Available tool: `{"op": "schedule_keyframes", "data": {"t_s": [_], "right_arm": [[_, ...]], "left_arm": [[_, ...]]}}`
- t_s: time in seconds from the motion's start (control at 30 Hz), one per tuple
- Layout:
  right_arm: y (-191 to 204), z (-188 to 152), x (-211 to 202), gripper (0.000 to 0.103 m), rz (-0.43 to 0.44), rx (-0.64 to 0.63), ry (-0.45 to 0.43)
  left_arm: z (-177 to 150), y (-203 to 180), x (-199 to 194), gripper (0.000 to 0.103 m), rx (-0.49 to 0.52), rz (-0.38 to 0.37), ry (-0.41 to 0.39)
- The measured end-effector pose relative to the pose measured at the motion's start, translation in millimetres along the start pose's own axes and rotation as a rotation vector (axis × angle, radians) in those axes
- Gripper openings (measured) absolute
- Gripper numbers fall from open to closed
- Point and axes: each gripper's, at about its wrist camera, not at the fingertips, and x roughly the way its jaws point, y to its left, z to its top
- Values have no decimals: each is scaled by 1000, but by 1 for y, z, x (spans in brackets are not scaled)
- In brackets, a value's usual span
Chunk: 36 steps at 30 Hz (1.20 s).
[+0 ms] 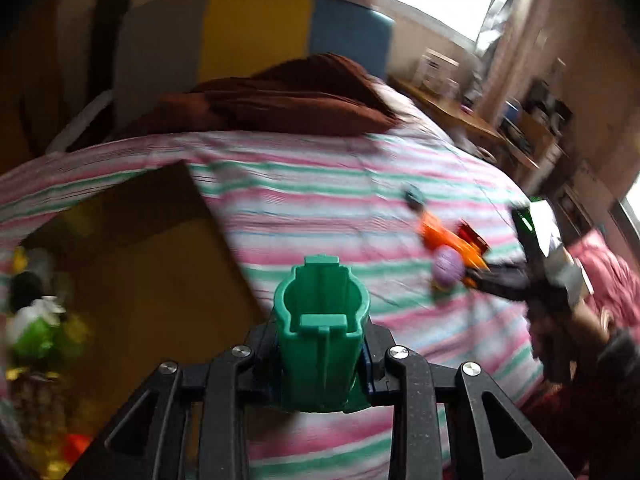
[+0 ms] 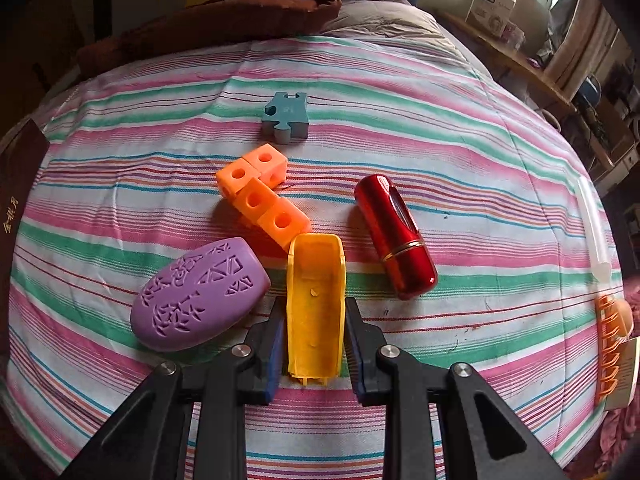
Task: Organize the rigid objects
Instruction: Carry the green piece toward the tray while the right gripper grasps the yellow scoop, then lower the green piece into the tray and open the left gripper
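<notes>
A: Left claw (image 1: 322,354)?

B: Clamped on a green plastic piece (image 1: 322,336), pads tight vs both sides. Piece is hollow, open end facing away from cam, held up above the striped bed sheet (image 1: 320,200). View's blurry.

A: What's round it?

B: To its left, a brown cardboard box (image 1: 160,260) w/ blurred toys beside it. Far right: the other claw w/ orange, red & purple things near its tip, too smeared to sort out. Brown blanket (image 1: 288,96) at the bed's far end.

A: Right claw (image 2: 316,328)?

B: Partly open, one finger each side of a yellow plastic shell (image 2: 316,300). Shell lies on the striped sheet, hollow side up, long axis running away from cam. Pads look right at its walls, but can't tell if they're gripping or just beside it.

A: Neighbours?

B: Purple oval piece (image 2: 200,296) w/ cut-out pattern just left, near the left finger. Orange linked cubes (image 2: 262,196) just beyond the shell's far end, touching or almost, can't say. Red glossy capsule (image 2: 394,236) w/ gold band to the right, apart from the shell, lying at a slant. Blue-grey puzzle-shaped block (image 2: 286,116) further back, past the cubes.

A: Edges?

B: Orange comb-like item (image 2: 610,344) at the far right edge of the bed, clear tube above it. Brown blanket at the back.
</notes>
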Motion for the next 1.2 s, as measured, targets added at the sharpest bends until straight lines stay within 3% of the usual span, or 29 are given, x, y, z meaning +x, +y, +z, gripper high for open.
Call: {"op": "schedule_keyframes", "data": {"t_s": [0.17, 0.23, 0.47, 0.57, 0.9, 1.13, 1.2], "right_arm": [[2, 0, -2, 26, -2, 3, 1], [4, 0, -2, 26, -7, -3, 0], [6, 1, -3, 26, -16, -17, -1], [7, 1, -3, 26, -19, -21, -1], [10, 0, -5, 26, -30, -31, -2], [11, 0, -6, 26, -35, -31, -3], [11, 0, -5, 26, -37, -33, -4]], "left_arm": [[30, 99, -5, 30, -240, 50, 11], [38, 137, -6, 30, -306, 115, -2], [49, 213, 12, 30, -515, 144, 22], [52, 227, 22, 31, -540, 136, 40], [51, 250, 58, 32, -540, 235, 146], [51, 250, 51, 38, -518, 285, 120], [54, 243, 43, 46, -466, 322, 97]]}}
